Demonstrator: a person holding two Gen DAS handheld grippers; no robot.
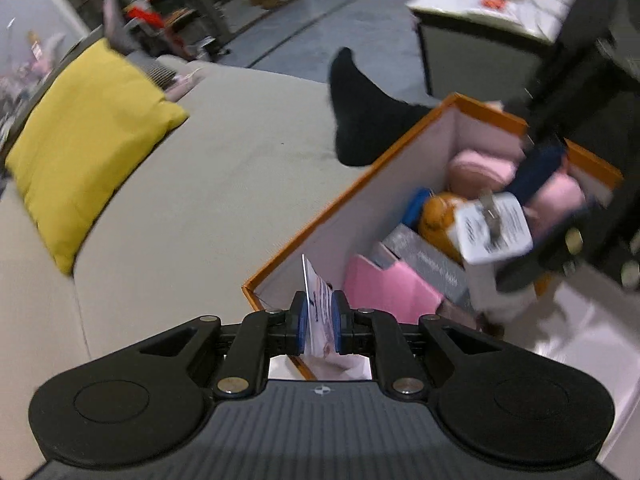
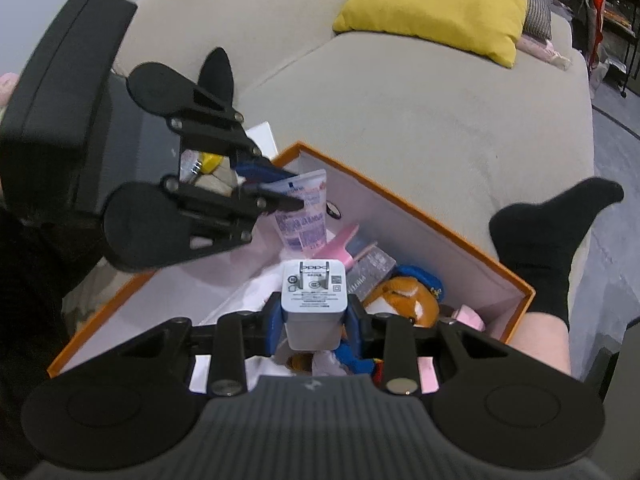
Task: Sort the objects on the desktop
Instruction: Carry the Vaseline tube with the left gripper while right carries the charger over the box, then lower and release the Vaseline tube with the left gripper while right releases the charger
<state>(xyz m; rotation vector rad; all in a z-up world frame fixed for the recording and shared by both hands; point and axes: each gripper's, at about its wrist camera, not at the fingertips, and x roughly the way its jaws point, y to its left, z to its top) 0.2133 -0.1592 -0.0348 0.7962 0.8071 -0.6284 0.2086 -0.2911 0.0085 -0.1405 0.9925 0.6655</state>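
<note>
The left gripper [image 1: 320, 320] is clamped on a soft white squeeze tube with pink print [image 2: 302, 208], held over the orange-rimmed cardboard box [image 2: 420, 216]. The right gripper [image 2: 314, 320] pinches a glossy white square charger (prongs up) [image 2: 314, 290] above the box's plush clutter.

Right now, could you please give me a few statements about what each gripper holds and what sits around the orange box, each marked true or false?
1. The right gripper is shut on a white charger. True.
2. The left gripper is open and holds nothing. False: it is shut on a small tube.
3. Both grippers are over the orange box. True.
4. The cushion on the sofa is red. False: it is yellow.
5. The box holds nothing. False: a pink carton and an orange plush toy, among other things, lie inside.
</note>
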